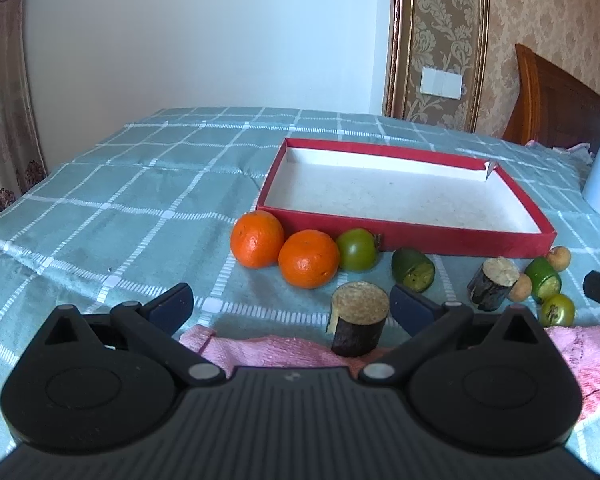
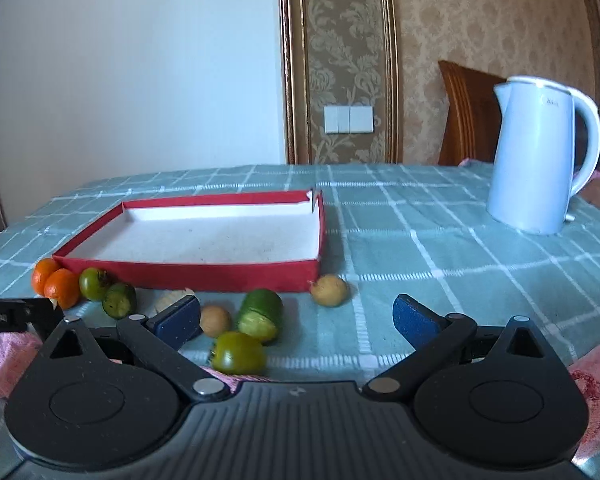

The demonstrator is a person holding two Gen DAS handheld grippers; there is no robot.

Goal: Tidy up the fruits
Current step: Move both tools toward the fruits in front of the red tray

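A shallow red box with a white inside stands empty on the checked cloth; it also shows in the right wrist view. In front of it lie two oranges, green persimmons, cut green pieces, dark sugarcane stubs and small tan longans. My left gripper is open, one stub standing between its fingers. My right gripper is open and empty above the persimmon and cut piece.
A white electric kettle stands at the back right of the table. A pink towel lies along the near edge under both grippers. A wooden chair back and a wall stand behind the table.
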